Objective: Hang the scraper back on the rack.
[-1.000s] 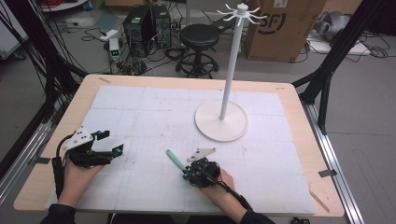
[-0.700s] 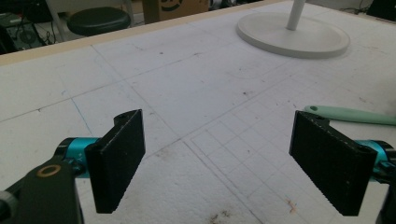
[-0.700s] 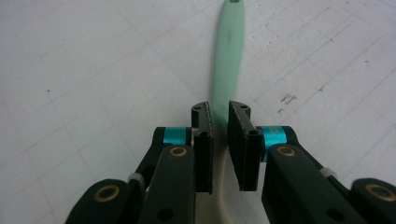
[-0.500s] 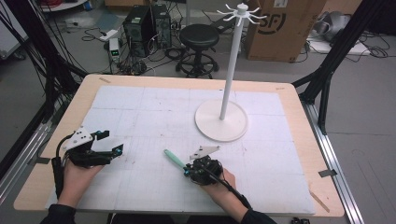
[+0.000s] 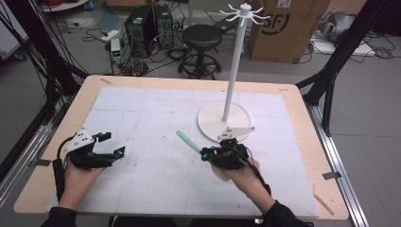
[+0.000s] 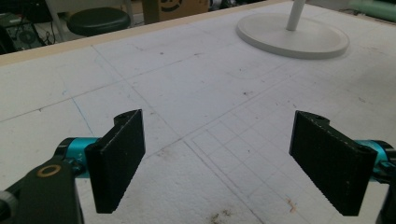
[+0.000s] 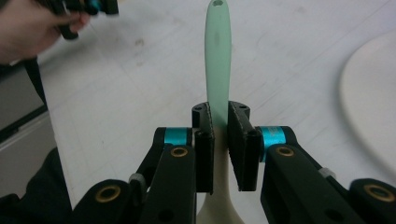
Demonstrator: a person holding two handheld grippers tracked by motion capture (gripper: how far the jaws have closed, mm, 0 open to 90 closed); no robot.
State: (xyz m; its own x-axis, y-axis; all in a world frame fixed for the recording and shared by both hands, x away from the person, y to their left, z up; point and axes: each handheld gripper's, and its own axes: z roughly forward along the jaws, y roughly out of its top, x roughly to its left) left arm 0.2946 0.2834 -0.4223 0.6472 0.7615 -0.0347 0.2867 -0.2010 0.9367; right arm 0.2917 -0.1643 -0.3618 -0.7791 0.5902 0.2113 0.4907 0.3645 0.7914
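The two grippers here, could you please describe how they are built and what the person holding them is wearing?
Both the left gripper and the right gripper have black frames with teal collars behind flat, ridged black fingers and brass-coloured pivot rings. Each carries a grey three-cornered plate on top and trails a black cable. The person's sleeves are dark.

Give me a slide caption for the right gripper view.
Right gripper clamps a mint-green utensil handle above the white mat.

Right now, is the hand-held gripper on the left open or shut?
Open. The left hand-held gripper has its two black pads far apart, with only bare table mat between them.
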